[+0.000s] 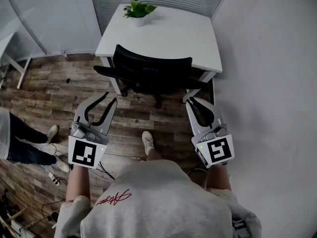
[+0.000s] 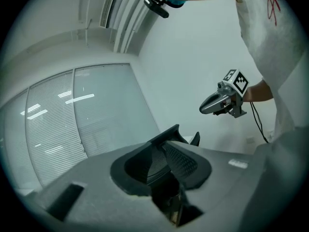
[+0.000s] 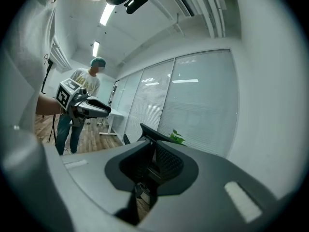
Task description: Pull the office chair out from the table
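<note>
The black office chair (image 1: 151,68) is tucked under the white table (image 1: 168,33), its mesh backrest toward me. Both grippers hover short of the backrest, touching nothing. My left gripper (image 1: 106,99) is at the chair's left side with its jaws apart and nothing between them. My right gripper (image 1: 194,100) is at the chair's right side, its jaws only slightly apart and empty. The left gripper view looks through the jaw gap (image 2: 166,163) at the backrest's top edge (image 2: 169,137). In the right gripper view the backrest (image 3: 149,132) also shows beyond the jaws (image 3: 152,163).
A potted plant (image 1: 137,9) stands at the table's far edge. A white wall runs close along the right and blinds hang behind the table. A bystander (image 1: 25,143) stands at the left on the wood floor, near cables (image 1: 54,177). Another desk (image 3: 108,115) stands further left.
</note>
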A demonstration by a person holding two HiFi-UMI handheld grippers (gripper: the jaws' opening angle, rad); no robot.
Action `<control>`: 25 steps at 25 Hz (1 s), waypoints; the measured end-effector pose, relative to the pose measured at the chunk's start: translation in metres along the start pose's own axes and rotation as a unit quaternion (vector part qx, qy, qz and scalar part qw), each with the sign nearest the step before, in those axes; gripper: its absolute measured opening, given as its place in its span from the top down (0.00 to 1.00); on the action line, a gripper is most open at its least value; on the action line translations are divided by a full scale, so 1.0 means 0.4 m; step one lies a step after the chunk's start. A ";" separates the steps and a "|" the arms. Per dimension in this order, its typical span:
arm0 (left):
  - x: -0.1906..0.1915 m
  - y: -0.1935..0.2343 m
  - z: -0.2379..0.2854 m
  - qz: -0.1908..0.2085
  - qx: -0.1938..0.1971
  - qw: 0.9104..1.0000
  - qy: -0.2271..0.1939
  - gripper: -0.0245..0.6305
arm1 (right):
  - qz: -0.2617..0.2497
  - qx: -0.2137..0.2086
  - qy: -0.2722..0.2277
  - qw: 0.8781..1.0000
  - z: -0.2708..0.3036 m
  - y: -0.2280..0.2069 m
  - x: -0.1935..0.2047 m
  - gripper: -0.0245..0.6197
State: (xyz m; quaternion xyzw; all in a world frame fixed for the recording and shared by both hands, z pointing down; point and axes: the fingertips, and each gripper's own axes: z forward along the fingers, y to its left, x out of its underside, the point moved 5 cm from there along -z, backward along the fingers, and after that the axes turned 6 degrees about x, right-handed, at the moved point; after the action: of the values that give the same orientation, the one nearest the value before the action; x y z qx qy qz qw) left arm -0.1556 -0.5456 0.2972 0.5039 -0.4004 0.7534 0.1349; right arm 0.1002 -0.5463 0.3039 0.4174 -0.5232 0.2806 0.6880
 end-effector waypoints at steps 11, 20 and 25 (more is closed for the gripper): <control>0.093 0.057 0.118 -0.018 0.040 0.999 0.023 0.75 | -0.062 -0.055 0.028 0.996 0.105 -0.029 0.051 0.78; 0.183 0.060 0.179 0.003 0.076 0.994 0.079 0.69 | -0.108 -0.082 0.075 0.988 0.172 -0.021 0.117 0.75; 0.233 0.059 0.208 0.037 0.093 0.989 0.110 0.68 | -0.171 -0.098 0.101 0.975 0.221 -0.014 0.147 0.73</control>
State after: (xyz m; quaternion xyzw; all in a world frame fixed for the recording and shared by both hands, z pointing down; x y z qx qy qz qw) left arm -0.1584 -0.6410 0.3813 0.4135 -0.3293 0.8426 0.1027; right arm 0.0792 -0.6286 0.3678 0.4008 -0.3973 0.1469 0.8124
